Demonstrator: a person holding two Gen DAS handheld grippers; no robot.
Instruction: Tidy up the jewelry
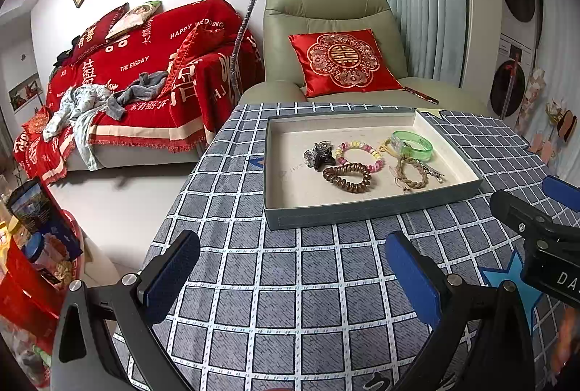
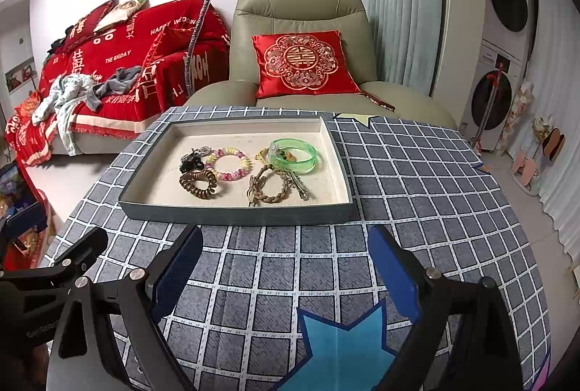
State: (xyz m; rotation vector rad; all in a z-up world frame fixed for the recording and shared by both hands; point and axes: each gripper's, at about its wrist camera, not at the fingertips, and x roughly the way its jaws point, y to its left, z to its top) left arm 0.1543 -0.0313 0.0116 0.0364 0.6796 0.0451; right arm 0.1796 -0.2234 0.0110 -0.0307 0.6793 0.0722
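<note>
Left gripper (image 1: pixel 290 276) hovering wide open over desk (image 1: pixel 275 318), holding nothing, short of tray (image 1: pixel 362 213). Tray sitting mid-desk, jewelry grouped inside to stay contained: claw clip (image 1: pixel 319 155), spiral tie (image 1: pixel 347 177), bead bracelet (image 1: pixel 360 156), braided cord (image 1: pixel 411 173), green bangle (image 1: pixel 413 144) leaning against far items. Right gripper (image 2: pixel 286 273) also gaping, empty, pointing at tray, likely readying a pick.

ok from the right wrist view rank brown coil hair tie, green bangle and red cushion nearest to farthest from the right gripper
From the right gripper:
1. Brown coil hair tie, tray's near left.
2. Green bangle, farther back in the tray, right side.
3. Red cushion, on the armchair beyond the table.
</note>
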